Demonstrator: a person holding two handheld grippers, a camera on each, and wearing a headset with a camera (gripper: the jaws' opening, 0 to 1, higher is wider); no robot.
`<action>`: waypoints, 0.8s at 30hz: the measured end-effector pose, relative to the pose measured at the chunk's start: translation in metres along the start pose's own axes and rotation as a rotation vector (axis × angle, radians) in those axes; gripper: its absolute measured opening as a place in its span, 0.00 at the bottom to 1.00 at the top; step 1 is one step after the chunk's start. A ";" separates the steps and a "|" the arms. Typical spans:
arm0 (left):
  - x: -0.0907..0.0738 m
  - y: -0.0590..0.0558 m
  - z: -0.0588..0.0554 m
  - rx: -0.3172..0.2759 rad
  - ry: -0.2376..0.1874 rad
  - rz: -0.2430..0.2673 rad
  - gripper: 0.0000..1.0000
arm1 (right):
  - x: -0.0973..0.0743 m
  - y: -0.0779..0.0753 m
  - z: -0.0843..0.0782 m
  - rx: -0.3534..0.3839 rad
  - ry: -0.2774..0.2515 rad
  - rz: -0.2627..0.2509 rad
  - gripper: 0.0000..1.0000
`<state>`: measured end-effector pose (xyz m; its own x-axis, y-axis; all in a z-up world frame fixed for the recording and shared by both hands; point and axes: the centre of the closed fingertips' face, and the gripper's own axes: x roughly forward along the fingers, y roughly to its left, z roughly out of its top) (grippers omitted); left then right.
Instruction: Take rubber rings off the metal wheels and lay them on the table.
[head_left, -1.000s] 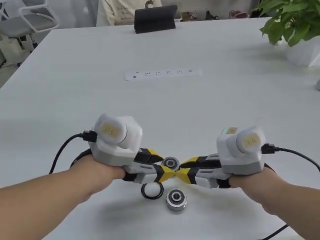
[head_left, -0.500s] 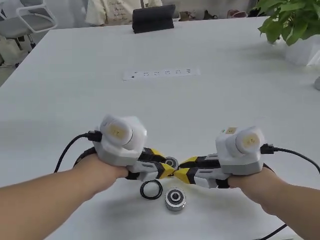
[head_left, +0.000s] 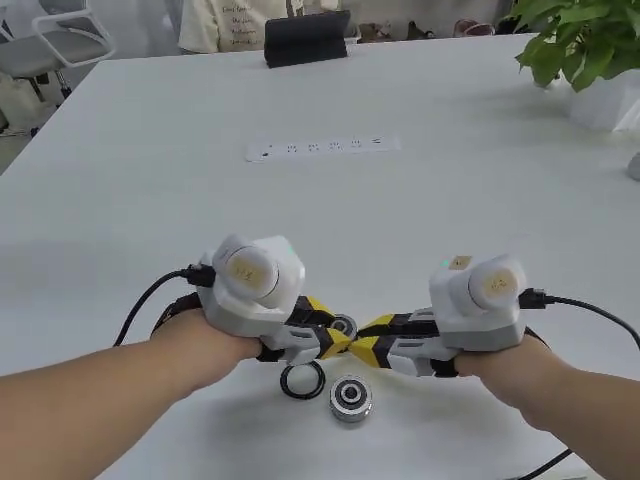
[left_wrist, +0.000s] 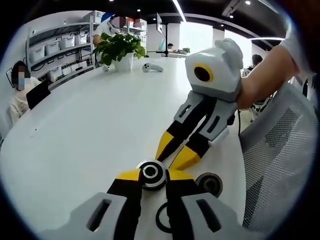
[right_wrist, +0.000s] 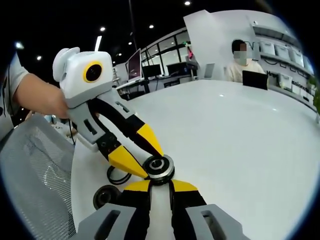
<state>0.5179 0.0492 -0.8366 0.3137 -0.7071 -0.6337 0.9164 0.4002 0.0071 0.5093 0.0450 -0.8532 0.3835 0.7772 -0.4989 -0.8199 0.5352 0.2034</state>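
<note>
The left hand-held gripper (head_left: 333, 340) and right hand-held gripper (head_left: 366, 336) have grey-white bodies and black jaws tipped yellow. The metal wheel (head_left: 343, 326) between them is silver with a black rim. The rubber ring (head_left: 302, 380) is black and the desk (head_left: 450, 210) white.

Table (head_left: 450, 200): big white top, runs far ahead of the left claw (head_left: 335, 340)
Power strip (head_left: 322, 147): white, well ahead of the claw
Plant (head_left: 580, 45): leafy, far ahead, off right
Chair (left_wrist: 280, 150): grey mesh, near the claw
Ceiling (left_wrist: 130, 6): dark, with strip lights (left_wrist: 178, 9)
</note>
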 end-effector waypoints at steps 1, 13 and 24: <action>0.000 0.000 0.000 -0.004 0.000 -0.002 0.13 | 0.000 0.000 0.000 -0.001 0.000 -0.001 0.11; 0.000 0.002 -0.001 -0.008 -0.013 0.011 0.07 | 0.000 0.000 -0.001 -0.007 0.000 0.003 0.10; 0.000 0.003 0.000 -0.009 -0.022 0.040 0.07 | -0.002 -0.003 -0.002 0.114 -0.009 -0.010 0.04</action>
<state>0.5203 0.0506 -0.8364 0.3558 -0.7027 -0.6161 0.9007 0.4336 0.0257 0.5098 0.0411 -0.8549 0.3953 0.7745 -0.4938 -0.7628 0.5763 0.2932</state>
